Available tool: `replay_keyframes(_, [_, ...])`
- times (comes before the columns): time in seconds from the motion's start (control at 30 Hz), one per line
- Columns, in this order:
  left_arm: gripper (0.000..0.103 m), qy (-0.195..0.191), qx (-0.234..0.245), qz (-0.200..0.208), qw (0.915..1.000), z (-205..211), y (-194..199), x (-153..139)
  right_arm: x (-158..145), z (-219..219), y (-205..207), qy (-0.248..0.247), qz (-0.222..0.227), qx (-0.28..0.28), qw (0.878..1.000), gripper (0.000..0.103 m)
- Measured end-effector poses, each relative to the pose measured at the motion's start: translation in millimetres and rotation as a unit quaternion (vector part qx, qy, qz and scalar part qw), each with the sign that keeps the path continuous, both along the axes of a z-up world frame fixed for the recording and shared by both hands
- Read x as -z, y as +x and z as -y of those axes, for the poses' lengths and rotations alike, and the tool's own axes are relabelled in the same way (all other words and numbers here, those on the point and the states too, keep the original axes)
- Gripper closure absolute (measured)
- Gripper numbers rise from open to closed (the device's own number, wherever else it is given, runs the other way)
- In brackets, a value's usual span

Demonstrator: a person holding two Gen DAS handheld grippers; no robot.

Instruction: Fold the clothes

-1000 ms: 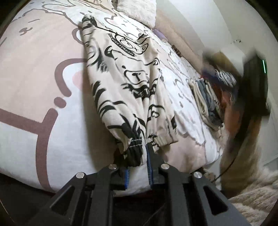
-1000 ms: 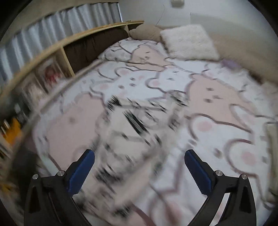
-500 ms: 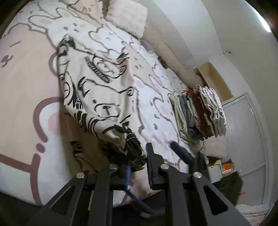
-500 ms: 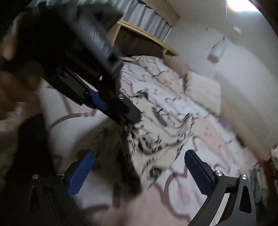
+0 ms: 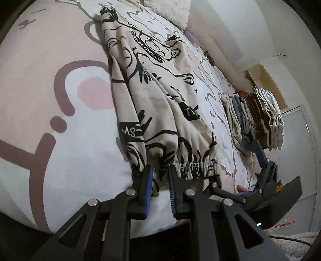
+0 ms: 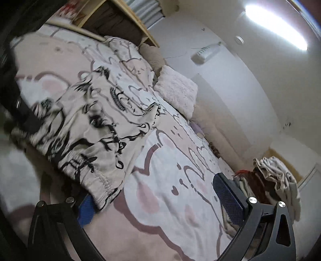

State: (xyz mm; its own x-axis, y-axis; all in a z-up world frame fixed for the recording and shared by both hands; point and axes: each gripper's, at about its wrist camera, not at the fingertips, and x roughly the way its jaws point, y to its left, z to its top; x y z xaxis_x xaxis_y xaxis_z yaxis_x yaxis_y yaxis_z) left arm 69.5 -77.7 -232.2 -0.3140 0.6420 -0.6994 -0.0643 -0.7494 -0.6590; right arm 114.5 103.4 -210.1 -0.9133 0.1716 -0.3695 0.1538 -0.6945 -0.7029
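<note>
The left gripper [image 5: 159, 176] is nearest to its camera. Its two blue-padded jaws stand close together and pinch the gathered elastic edge of the printed garment [image 5: 152, 96], at the near border of the bed. From this pinch the garment, beige with black drawings and the words "SWEET DREAM", runs away along the bed in long folds.

Just to the right, the right gripper [image 5: 240, 170] sits at the same elastic edge. In the right wrist view its jaws are spread wide [image 6: 160, 200]. The left pad is partly hidden under the corner of the elastic edge, and the right pad stands free above the cover. Nothing is pressed between them. I cannot tell if the left pad touches the cloth.

The garment lies on the bed cover [image 5: 50, 130], which is white and pale pink with big brown cartoon outlines. The cloth is crumpled and not flat.

Farther on the right side of the bed stands a pile of folded clothes [image 5: 254, 118], well apart from the garment. It has beige, grey-blue, brown and white pieces.

At the far end lies a fluffy white pillow [image 6: 177, 91], near the wall. Behind the bed is a wooden shelf [image 6: 128, 18].
</note>
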Motion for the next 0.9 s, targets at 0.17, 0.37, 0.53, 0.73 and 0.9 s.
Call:
replay_keyframes(0.17, [0.087, -0.003, 0.0, -0.017, 0.9999, 7, 9, -11, 7, 15, 6, 0.019, 0.014, -0.039, 0.999, 0.0])
replay_keyframes(0.37, [0.087, 0.017, -0.017, -0.038, 0.999, 21, 10, -34, 11, 15, 6, 0.021, 0.024, -0.042, 0.999, 0.0])
replay_keyframes(0.53, [0.051, -0.005, -0.011, -0.01, 0.9999, 9, -11, -29, 11, 18, 8, 0.023, 0.018, -0.044, 0.999, 0.0])
replay_keyframes(0.73, [0.054, -0.036, 0.013, 0.016, 0.9992, -16, -28, -16, 9, 21, 9, 0.024, 0.013, -0.046, 0.999, 0.0])
replay_keyframes(0.9, [0.092, -0.024, 0.0, 0.001, 0.9997, -9, -22, -25, 6, 19, 10, 0.016, 0.008, -0.046, 0.999, 0.0])
